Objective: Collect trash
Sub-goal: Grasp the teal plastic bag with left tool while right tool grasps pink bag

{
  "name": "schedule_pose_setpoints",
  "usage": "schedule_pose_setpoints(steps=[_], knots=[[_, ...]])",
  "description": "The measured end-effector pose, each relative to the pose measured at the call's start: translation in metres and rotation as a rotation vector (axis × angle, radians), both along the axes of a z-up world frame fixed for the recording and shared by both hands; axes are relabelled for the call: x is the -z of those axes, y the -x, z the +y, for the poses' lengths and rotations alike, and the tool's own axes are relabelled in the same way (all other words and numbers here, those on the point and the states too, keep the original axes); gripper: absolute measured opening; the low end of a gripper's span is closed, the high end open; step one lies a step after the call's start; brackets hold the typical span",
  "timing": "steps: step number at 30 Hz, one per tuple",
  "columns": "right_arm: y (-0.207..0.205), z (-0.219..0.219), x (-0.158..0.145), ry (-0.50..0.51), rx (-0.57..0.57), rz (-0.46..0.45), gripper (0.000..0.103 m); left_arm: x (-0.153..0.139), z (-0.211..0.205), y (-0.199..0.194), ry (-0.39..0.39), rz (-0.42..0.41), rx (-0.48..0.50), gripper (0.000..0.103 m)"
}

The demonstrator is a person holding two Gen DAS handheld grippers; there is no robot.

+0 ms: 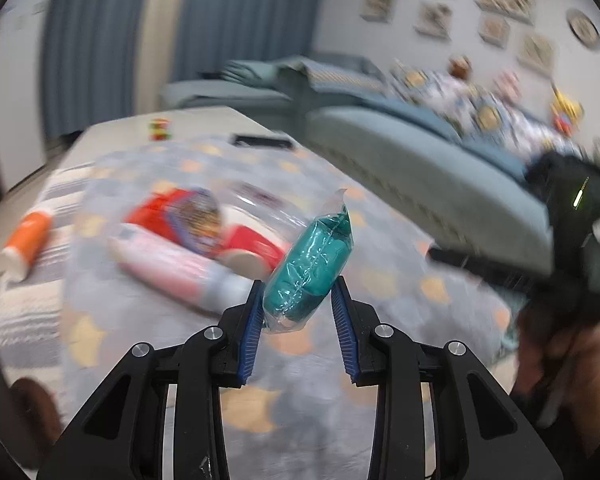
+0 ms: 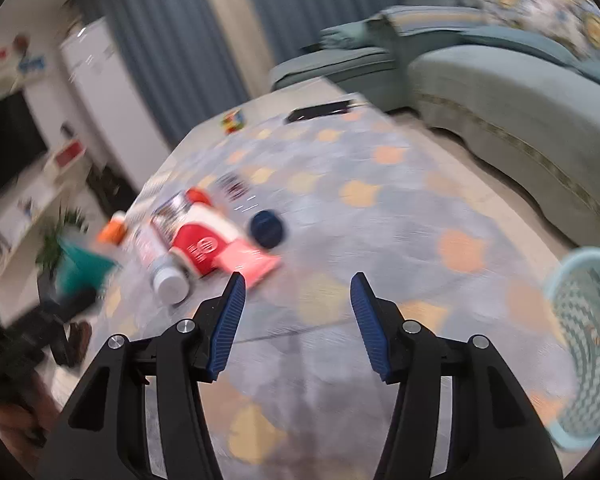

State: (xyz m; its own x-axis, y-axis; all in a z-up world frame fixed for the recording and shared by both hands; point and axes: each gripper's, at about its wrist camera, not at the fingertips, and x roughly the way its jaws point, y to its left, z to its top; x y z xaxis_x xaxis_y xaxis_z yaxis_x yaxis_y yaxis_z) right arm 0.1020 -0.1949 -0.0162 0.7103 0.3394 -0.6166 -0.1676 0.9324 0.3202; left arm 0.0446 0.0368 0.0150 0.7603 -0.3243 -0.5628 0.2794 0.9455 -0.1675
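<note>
My left gripper is shut on a teal packet in clear wrap and holds it above the rug; the packet also shows in the right wrist view at the far left. On the rug lie a red cup, a pink and white bottle, a red and blue wrapper and an orange bottle. My right gripper is open and empty above the rug, to the right of the red cup, a dark blue lid and a pink wrapper. A light blue mesh basket stands at the right edge.
A grey rug with orange patches covers the floor. A teal sofa runs along the right. A colour cube and a black remote lie at the rug's far end. A white TV shelf stands left.
</note>
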Motion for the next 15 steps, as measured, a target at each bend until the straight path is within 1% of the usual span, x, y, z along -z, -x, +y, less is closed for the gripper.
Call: schedule_pose_setpoints(steps=[2,5,8,11,15], knots=[[-0.012,0.025,0.005,0.042,-0.057,0.002,0.051,-0.007,0.021,0.006,0.021,-0.029,-0.076,0.032],[-0.027,0.057,0.014,0.113,-0.128,0.008,0.051,-0.011,0.036,0.009,0.035,-0.049,-0.127,0.032],[-0.039,0.086,0.024,0.202,-0.185,0.010,0.051,-0.008,0.040,0.005,0.035,-0.041,-0.150,0.032],[-0.050,0.109,0.032,0.300,-0.219,-0.003,0.051,-0.002,0.044,0.001,0.046,-0.019,-0.149,0.032],[-0.068,0.124,0.045,0.410,-0.202,0.008,0.051,0.007,0.044,-0.005,0.044,0.007,-0.146,0.032]])
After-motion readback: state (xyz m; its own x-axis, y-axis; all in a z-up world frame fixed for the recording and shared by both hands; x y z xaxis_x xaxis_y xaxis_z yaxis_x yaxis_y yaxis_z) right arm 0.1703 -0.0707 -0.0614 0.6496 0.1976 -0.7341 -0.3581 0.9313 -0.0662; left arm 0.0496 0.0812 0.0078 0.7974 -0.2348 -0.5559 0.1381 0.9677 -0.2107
